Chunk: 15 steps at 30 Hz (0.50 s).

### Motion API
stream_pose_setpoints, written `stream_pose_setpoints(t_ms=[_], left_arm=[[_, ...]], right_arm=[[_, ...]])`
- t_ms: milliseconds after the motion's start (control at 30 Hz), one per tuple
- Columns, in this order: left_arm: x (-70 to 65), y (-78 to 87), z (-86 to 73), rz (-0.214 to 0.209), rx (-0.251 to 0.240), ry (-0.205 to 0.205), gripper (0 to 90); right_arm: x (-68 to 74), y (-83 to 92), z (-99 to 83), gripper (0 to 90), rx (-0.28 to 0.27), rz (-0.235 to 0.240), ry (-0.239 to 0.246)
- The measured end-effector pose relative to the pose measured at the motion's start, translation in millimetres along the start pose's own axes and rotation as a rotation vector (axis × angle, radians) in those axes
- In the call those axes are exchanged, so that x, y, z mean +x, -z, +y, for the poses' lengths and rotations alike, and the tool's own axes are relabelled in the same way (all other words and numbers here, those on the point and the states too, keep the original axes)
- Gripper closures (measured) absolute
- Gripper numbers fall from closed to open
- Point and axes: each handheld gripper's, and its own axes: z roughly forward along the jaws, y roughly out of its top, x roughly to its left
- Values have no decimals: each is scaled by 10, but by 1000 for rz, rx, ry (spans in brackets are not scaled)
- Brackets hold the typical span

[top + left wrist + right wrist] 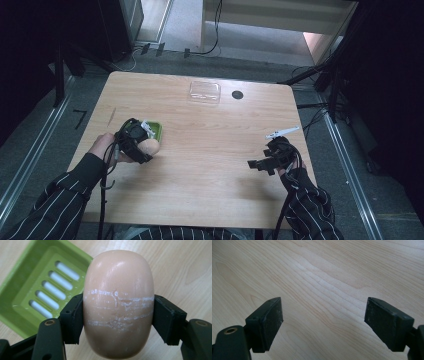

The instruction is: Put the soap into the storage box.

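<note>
Two grippers — left gripper (117, 322) pinches soap (118, 302) beside dish (15, 287); right gripper (323, 322) spread.

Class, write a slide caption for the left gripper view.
Left gripper clamps a peach soap bar beside a green soap dish.

Light wood table (210, 165) fills centre of high view, rounded corners, pale grain running across. Small round dark hole (237, 94) in tabletop near far edge, about 1 o'clock from table centre. Grey carpet floor (40, 150) all around the table. Metal floor rail (30, 155) runs diagonally at 9 o'clock, a matching rail (350, 170) at 3 o'clock. Black cables (215, 30) trail across the floor at 12 o'clock. Pale low platform (270, 25) at 12 to 1 o'clock, brightly lit. Dark cabinet (120, 25) at 11 o'clock. Far left and far right edges dark, black stands (330, 85) at 2 o'clock.
</note>
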Motion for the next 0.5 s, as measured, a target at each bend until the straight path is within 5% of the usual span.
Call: stream_pose_setpoints(t_ms=[500], left_arm=[[190, 123, 24, 16, -41, 13, 336]], right_arm=[[-7, -11, 0, 160, 2, 4, 1]])
